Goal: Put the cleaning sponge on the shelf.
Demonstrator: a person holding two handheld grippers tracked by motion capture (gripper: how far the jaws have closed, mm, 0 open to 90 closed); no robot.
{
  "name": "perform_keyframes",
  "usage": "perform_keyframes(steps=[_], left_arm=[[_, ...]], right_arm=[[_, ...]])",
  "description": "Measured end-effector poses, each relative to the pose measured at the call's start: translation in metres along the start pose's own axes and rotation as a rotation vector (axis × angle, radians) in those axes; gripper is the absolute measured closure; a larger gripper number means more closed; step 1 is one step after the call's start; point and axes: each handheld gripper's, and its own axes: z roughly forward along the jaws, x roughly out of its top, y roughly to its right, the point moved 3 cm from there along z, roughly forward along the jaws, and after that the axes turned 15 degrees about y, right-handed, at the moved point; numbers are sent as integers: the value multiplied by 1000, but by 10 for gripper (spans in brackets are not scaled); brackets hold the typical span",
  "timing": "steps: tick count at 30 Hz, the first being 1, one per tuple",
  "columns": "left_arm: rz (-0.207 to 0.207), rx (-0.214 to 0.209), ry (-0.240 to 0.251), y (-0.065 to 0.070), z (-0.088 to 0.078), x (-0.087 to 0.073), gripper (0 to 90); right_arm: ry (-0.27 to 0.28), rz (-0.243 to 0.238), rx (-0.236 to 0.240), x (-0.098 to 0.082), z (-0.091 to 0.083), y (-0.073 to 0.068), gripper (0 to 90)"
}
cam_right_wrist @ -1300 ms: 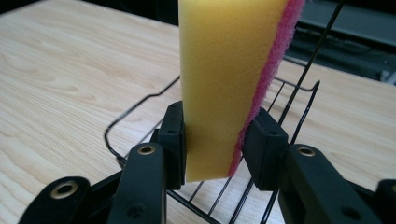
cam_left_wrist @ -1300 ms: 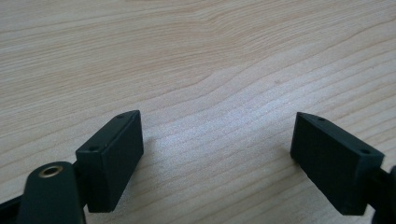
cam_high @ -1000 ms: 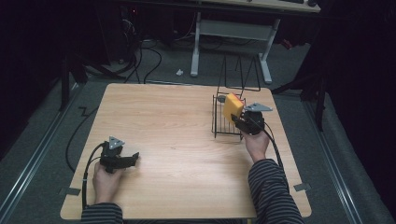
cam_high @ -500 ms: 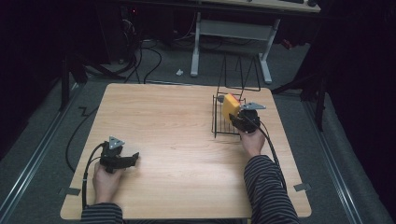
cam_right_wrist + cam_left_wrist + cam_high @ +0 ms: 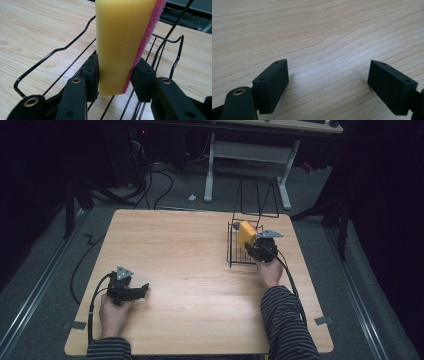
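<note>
A yellow sponge (image 5: 246,234) with a pink scouring side stands on edge inside a black wire rack (image 5: 234,256) at the table's right. My right gripper (image 5: 251,246) reaches into the rack from the near side. In the right gripper view the sponge (image 5: 122,37) stands upright between the two pads of this gripper (image 5: 115,72), which touch its yellow face and its pink side; the jaws have just been opening a little. The rack's wires (image 5: 50,55) run beneath. My left gripper (image 5: 143,290) lies on the table at the near left, and in its own view this gripper (image 5: 328,75) is open with only bare wood between the jaws.
The wooden table (image 5: 185,245) has free room across its middle and far left. The rack's tall wire loops (image 5: 257,200) rise at its far end. Beyond the table stand a desk frame (image 5: 250,155) and floor cables (image 5: 165,180).
The right hand has edged slightly toward the rack's far side with the sponge between its jaws. The left hand and gripper have not moved.
</note>
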Motion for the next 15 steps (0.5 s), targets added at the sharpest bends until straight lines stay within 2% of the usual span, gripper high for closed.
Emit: perform_keyframes(steps=[4,8,10,12,14,15], left_arm=[[0,0,0,0,0,0,176],[0,0,0,0,0,0,176],[1,0,-1,0,0,0,176],[0,0,0,0,0,0,176],[0,0,0,0,0,0,176],[0,0,0,0,0,0,176]], right_arm=[[-2,-1,-3,0,0,1,581],[-16,-4,-8,-2,1,1,519],[-24,9,-11,-3,2,3,418],[-24,10,-10,-3,2,3,397],[-19,37,0,-3,0,5,324],[-19,37,0,-3,0,5,324]])
